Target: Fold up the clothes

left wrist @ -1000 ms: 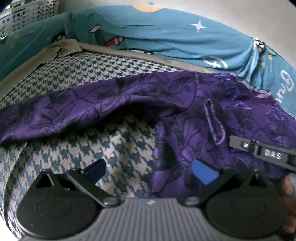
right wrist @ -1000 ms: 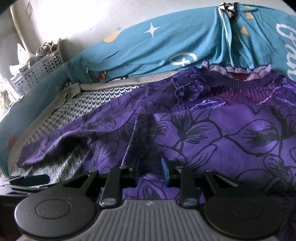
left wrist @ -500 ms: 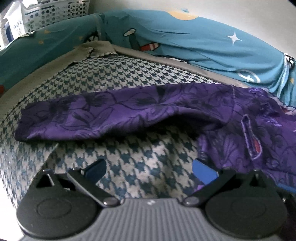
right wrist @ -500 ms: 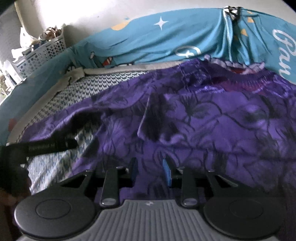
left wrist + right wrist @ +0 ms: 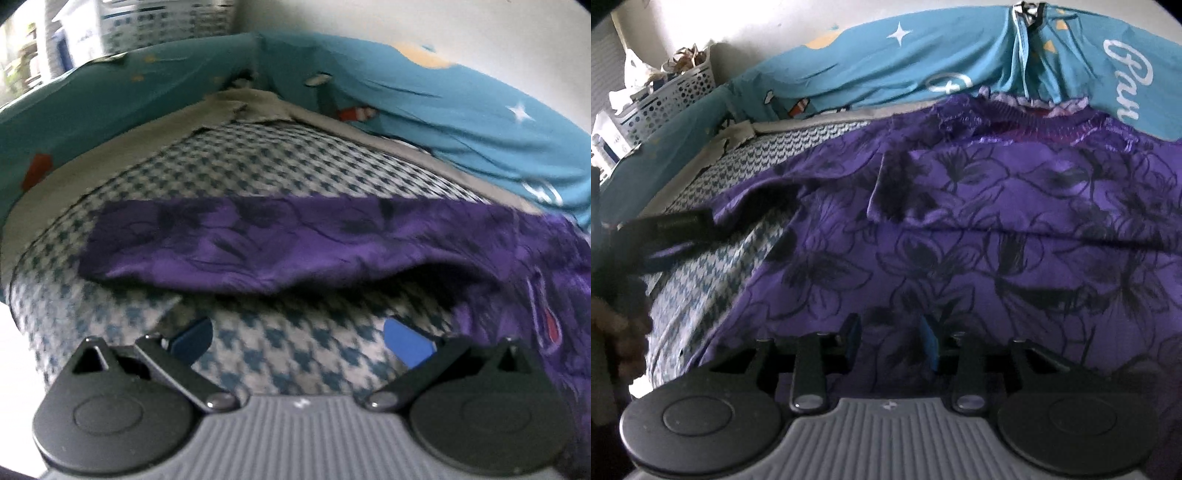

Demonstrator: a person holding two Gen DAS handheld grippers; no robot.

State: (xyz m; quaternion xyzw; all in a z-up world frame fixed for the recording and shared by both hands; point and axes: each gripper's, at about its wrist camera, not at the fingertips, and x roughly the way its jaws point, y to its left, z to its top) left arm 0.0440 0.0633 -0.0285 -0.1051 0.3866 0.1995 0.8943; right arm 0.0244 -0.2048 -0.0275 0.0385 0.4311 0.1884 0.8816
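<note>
Garment: purple floral top [image 5: 979, 229] lay across the houndstooth cover [image 5: 280, 162], sleeve [image 5: 258, 247] stretched centre frame.
Left gripper [image 5: 299, 338]: spread wide, empty.
Right gripper [image 5: 892, 338]: narrow, opening; purple cloth lay slack between its fingers, unpinched.

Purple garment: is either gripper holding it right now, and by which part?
Neither. The left gripper stands wide open over the houndstooth cover, clear of the purple garment. The right gripper is opening; the fabric lies below its pads, unpinched.

Quick count from my spot: one purple floral top [image 5: 979, 229], one houndstooth blanket [image 5: 295, 166] under it, one teal printed sheet [image 5: 923, 55], one white perforated basket [image 5: 672, 96], plus my two grippers, left [image 5: 301, 338] and right [image 5: 892, 339].
</note>
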